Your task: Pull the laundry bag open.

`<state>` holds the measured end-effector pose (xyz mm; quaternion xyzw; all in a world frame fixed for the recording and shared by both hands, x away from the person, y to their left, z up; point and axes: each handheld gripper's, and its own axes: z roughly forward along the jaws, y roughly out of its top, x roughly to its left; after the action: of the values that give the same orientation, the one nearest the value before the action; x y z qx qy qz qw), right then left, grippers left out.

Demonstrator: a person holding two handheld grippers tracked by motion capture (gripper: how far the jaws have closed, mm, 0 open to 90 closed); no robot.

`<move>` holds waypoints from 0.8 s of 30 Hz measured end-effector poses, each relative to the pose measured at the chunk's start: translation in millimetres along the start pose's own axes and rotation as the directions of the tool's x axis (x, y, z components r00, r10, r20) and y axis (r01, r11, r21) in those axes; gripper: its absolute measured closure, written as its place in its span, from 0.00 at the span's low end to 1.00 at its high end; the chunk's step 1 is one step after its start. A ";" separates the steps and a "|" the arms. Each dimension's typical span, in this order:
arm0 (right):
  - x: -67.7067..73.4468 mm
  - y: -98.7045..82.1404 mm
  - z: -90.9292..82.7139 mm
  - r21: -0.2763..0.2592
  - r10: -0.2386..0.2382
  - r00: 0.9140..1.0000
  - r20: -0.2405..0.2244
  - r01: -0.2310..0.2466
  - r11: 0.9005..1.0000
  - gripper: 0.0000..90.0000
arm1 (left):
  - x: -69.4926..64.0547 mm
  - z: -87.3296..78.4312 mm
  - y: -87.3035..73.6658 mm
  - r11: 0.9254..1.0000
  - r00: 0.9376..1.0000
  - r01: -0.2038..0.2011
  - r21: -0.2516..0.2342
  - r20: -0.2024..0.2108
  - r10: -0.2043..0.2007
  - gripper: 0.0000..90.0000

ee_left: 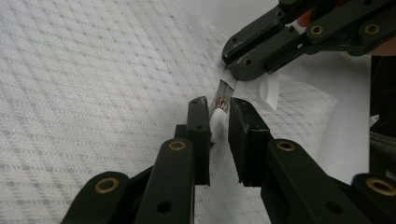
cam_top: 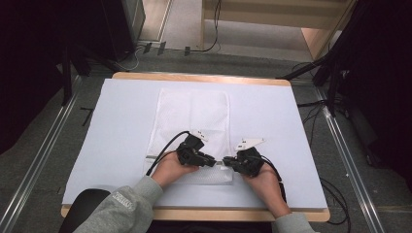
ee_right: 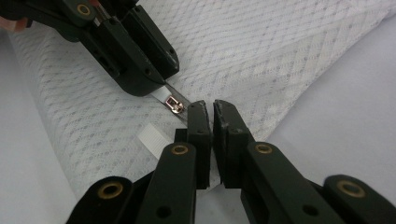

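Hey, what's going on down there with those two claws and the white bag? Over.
Left gripper shut on zipper pull. Right gripper shut on zipper end of mesh bag, which lies flat on table. Nothing in the way. Over.

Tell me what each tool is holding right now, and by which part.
Left tool grips the mesh bag's zipper pull. Right tool pinches the bag's zipper end.

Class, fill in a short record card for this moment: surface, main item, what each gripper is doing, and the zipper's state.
surface: white table top
main item: white mesh bag, lying flat
left gripper: jaws around the white zipper pull
right gripper: shut on the zipper tape at the bag's edge
zipper slider: between the two grippers
open or closed zip: cannot tell
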<state>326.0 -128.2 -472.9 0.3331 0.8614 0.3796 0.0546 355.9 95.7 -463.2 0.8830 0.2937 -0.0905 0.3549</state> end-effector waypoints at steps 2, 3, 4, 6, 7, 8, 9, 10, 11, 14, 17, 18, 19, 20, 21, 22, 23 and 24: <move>-0.2 0.0 0.1 -0.001 -0.001 1.000 0.000 0.001 1.000 0.97 | -2.0 -0.3 -0.7 1.000 1.000 0.000 0.010 0.001 0.000 0.88; 0.0 0.0 0.0 0.000 0.000 1.000 0.000 0.000 1.000 0.97 | -3.1 -0.1 -1.2 1.000 1.000 -0.010 0.012 0.001 0.010 0.88; 0.0 0.1 0.0 0.000 0.001 1.000 0.000 -0.001 1.000 0.97 | -4.2 1.3 -1.4 1.000 1.000 -0.016 0.015 0.000 0.016 0.88; 0.1 0.1 0.0 0.000 0.001 1.000 0.001 -0.001 1.000 0.97 | -5.1 2.2 -1.2 1.000 1.000 -0.012 0.008 -0.005 0.012 0.88; 0.1 0.1 0.0 0.001 0.000 1.000 0.001 0.000 1.000 0.97 | -4.9 2.3 -1.1 1.000 1.000 -0.010 0.007 -0.003 0.010 0.88; 0.2 0.1 0.0 0.001 0.000 1.000 0.002 0.000 1.000 0.97 | -3.5 1.8 -1.1 1.000 1.000 -0.009 0.011 0.001 0.009 0.88; 0.4 0.1 0.0 0.001 -0.001 1.000 0.004 0.001 1.000 0.97 | -3.2 2.0 -1.2 1.000 1.000 -0.001 0.005 0.003 0.001 0.88; 0.4 0.1 0.0 0.001 -0.001 1.000 0.004 0.001 1.000 0.97 | -2.1 1.8 -1.0 1.000 1.000 -0.002 0.007 0.001 0.002 0.88; 0.3 0.2 0.0 0.001 0.000 1.000 0.004 0.000 1.000 0.97 | -1.5 2.4 -0.8 1.000 1.000 -0.002 0.003 -0.002 0.002 0.88; 0.4 0.2 0.1 0.000 0.002 1.000 0.003 -0.002 1.000 0.97 | -2.1 6.6 -0.3 1.000 1.000 0.003 -0.015 0.011 -0.003 0.88; 0.7 0.3 0.0 0.002 0.001 1.000 0.006 -0.001 1.000 0.97 | -3.8 9.4 0.5 1.000 1.000 -0.010 -0.021 -0.002 0.010 0.90; 0.7 0.3 0.0 0.002 0.001 1.000 0.006 -0.001 1.000 0.97 | -3.9 9.6 0.5 1.000 1.000 -0.008 -0.022 -0.005 0.008 0.92; 0.7 0.3 -0.1 0.003 0.000 1.000 0.007 0.000 1.000 0.97 | -2.9 9.6 0.3 1.000 1.000 -0.009 -0.022 -0.006 0.009 0.94; 0.6 0.3 0.0 0.002 0.000 1.000 0.006 0.000 1.000 0.97 | -2.2 9.6 0.2 1.000 1.000 -0.001 -0.023 0.002 0.001 0.95; 0.4 0.2 0.0 0.002 -0.002 1.000 0.004 0.002 1.000 0.97 | -1.9 9.5 0.3 1.000 1.000 -0.002 -0.020 0.000 0.002 0.96; 0.4 0.2 0.0 0.001 -0.001 1.000 0.004 0.001 1.000 0.97 | -1.9 9.8 0.3 1.000 1.000 -0.006 -0.023 0.000 0.006 0.96; 0.4 0.1 0.0 0.001 -0.001 1.000 0.004 0.001 1.000 0.97 | -2.2 9.8 0.4 1.000 1.000 -0.011 -0.021 -0.003 0.011 0.96; 0.5 0.1 0.0 0.001 -0.003 1.000 0.006 0.003 1.000 0.96 | -2.1 9.8 0.5 1.000 1.000 -0.010 -0.021 -0.002 0.010 0.97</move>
<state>325.7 -127.9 -472.8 0.3329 0.8618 0.3783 0.0574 354.9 87.8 -469.3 0.8807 0.2905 -0.0850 0.3643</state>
